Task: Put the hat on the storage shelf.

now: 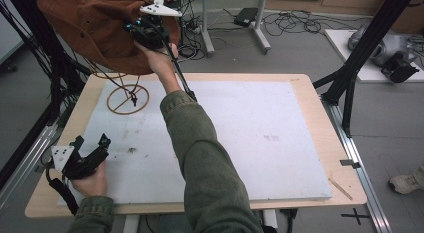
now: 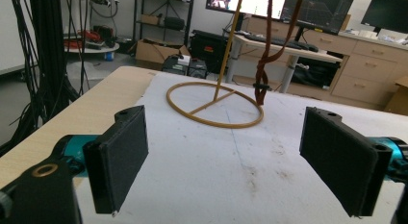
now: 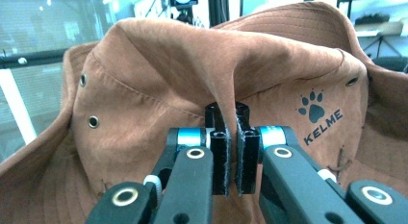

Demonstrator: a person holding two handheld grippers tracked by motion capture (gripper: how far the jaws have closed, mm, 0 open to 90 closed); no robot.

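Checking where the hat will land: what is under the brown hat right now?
Under the brown hat, pinched by the right gripper, stands a thin wire hat stand: its ring base rests on the white mat, and the hat's chin cord dangles beside the stem. The stand's top is covered.

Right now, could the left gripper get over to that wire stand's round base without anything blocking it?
Probably yes. The left gripper is open and faces the stand's round base across bare white board. The hat, held up by the right gripper, hangs above the base, and its cord dangles beside it.
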